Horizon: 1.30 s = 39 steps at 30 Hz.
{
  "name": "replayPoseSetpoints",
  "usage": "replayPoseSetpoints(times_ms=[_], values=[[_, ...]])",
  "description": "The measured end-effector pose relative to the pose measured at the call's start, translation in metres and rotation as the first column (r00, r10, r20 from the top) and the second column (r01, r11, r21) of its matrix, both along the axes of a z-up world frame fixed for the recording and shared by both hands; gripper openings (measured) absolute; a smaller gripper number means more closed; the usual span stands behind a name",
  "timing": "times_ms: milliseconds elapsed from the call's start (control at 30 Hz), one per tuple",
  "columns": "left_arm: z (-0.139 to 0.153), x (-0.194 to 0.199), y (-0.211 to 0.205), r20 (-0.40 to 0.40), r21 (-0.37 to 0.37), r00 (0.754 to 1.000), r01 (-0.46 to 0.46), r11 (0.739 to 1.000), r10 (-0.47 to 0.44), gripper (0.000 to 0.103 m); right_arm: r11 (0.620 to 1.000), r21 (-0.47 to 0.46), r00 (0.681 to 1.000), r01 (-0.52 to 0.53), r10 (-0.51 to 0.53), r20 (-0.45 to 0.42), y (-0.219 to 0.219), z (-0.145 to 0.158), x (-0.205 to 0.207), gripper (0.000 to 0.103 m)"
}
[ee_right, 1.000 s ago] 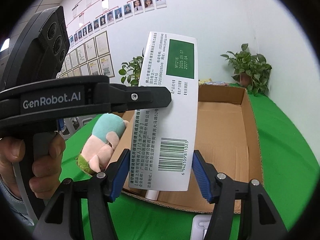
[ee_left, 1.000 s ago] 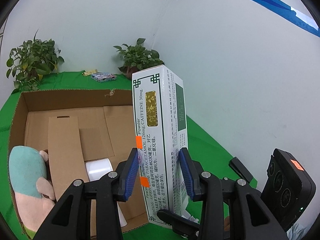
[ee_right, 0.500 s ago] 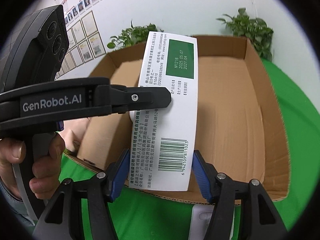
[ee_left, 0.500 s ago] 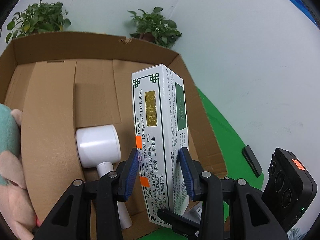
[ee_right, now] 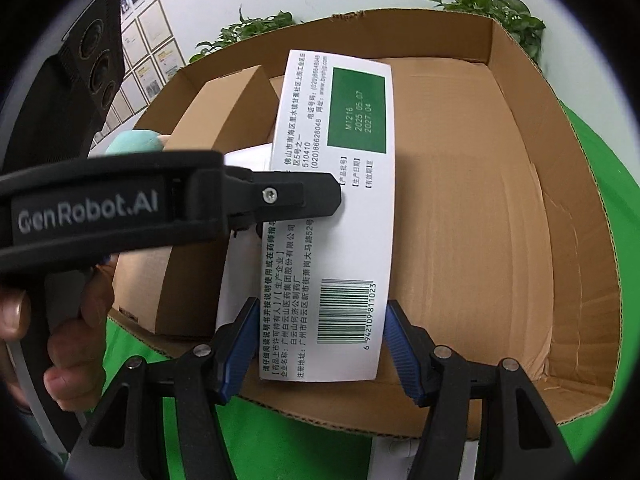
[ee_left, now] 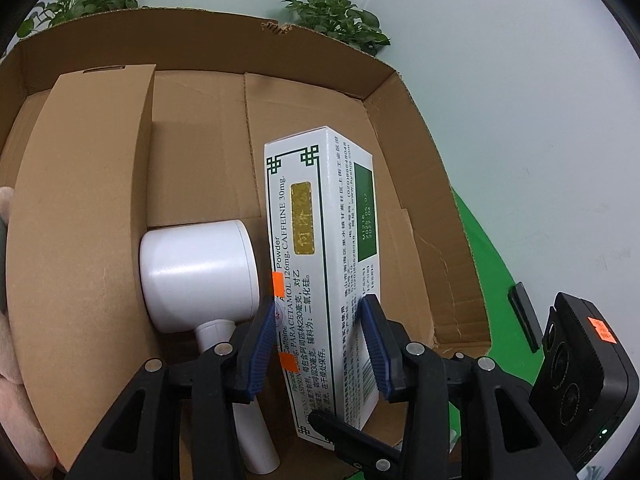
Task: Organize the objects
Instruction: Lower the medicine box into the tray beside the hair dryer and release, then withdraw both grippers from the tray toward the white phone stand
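The medicine box (ee_left: 320,240) hangs tilted over the near edge of the cardboard carton (ee_left: 408,184), right of the upright cardboard divider (ee_left: 88,208). Both tongs hold it. The left tongs (ee_left: 318,308) are set narrow across its thin sides. Their jaws have just eased open a little, with the box between them and the blue pads against it. The right tongs (ee_right: 320,308) stand wider and clamp the barcode end of the broad face.

The box's lower end is hidden behind the black arms, so I cannot tell whether it touches the carton floor. A white cylinder-headed object (ee_left: 196,268) lies just left of the box. Its handle runs under the left tongs and is partly covered. A plush toy (ee_right: 134,142) beyond the divider shows only a teal top from the right wrist view, and a pale sliver at the frame edge from the left. A hand (ee_right: 64,344) grips the left tongs' handle, with only its fingers in view. The green tabletop (ee_left: 480,264) shows past the carton's right edge. Leafy plants (ee_left: 336,16) stand behind the far wall, their pots hidden.
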<state>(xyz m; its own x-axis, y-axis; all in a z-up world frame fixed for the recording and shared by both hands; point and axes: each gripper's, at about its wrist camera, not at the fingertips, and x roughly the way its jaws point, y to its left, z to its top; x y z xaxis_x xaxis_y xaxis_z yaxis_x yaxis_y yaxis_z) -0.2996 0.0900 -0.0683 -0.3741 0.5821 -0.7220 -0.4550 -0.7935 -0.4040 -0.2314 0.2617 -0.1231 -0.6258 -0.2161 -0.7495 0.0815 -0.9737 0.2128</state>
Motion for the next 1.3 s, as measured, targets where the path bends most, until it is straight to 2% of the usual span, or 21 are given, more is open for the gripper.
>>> replayPoseSetpoints(times_ms=[167, 300, 367, 633, 767, 900, 1067, 1167, 1200, 1267, 1300], values=[[0.0, 0.006, 0.007, -0.01, -0.069, 1.0, -0.002, 0.998, 0.001, 0.043, 0.999, 0.029, 1.0, 0.014, -0.014, 0.013, -0.003, 0.003, 0.0, 0.06], [0.009, 0.015, 0.003, -0.01, -0.061, 1.0, 0.004, 0.998, -0.005, 0.044, 0.999, 0.029, 0.999, 0.037, -0.038, 0.027, -0.003, 0.001, -0.002, 0.06], [0.014, 0.024, -0.01, -0.005, -0.079, 1.0, -0.017, 0.997, 0.016, 0.044, 0.999, 0.041, 0.999, 0.03, -0.032, 0.035, -0.007, -0.001, -0.002, 0.06], [0.034, 0.05, -0.043, -0.042, -0.057, 0.997, -0.074, 0.996, 0.072, 0.044, 0.994, 0.1, 0.998, 0.038, -0.043, 0.042, -0.012, 0.0, -0.007, 0.061], [0.037, 0.057, -0.053, -0.046, -0.052, 0.995, -0.089, 0.995, 0.087, 0.044, 0.989, 0.147, 0.997, 0.025, -0.035, 0.067, -0.017, -0.006, -0.001, 0.065], [0.037, 0.057, -0.059, -0.053, -0.06, 0.993, -0.104, 0.993, 0.101, 0.044, 0.989, 0.15, 0.996, 0.015, -0.028, 0.082, -0.02, -0.01, 0.001, 0.067], [0.04, 0.064, -0.065, -0.102, -0.061, 0.988, -0.118, 0.991, 0.112, 0.044, 0.99, 0.139, 0.999, 0.03, -0.032, 0.008, -0.016, 0.004, 0.017, 0.081], [0.046, 0.076, -0.067, -0.153, -0.037, 0.981, -0.125, 0.991, 0.118, 0.051, 0.982, 0.182, 0.996, 0.057, -0.045, -0.074, -0.009, 0.019, 0.037, 0.083], [0.048, 0.08, -0.068, -0.178, -0.033, 0.976, -0.136, 0.99, 0.128, 0.057, 0.979, 0.192, 0.994, 0.068, -0.051, -0.092, -0.008, 0.021, 0.04, 0.083], [0.054, 0.095, -0.071, -0.261, -0.033, 0.95, -0.186, 0.982, 0.171, 0.071, 0.972, 0.211, 0.986, 0.099, -0.067, -0.151, -0.004, 0.029, 0.057, 0.085], [0.057, 0.101, -0.072, -0.301, -0.032, 0.933, -0.216, 0.976, 0.196, 0.084, 0.969, 0.219, 0.981, 0.111, -0.071, -0.18, -0.005, 0.031, 0.068, 0.086]])
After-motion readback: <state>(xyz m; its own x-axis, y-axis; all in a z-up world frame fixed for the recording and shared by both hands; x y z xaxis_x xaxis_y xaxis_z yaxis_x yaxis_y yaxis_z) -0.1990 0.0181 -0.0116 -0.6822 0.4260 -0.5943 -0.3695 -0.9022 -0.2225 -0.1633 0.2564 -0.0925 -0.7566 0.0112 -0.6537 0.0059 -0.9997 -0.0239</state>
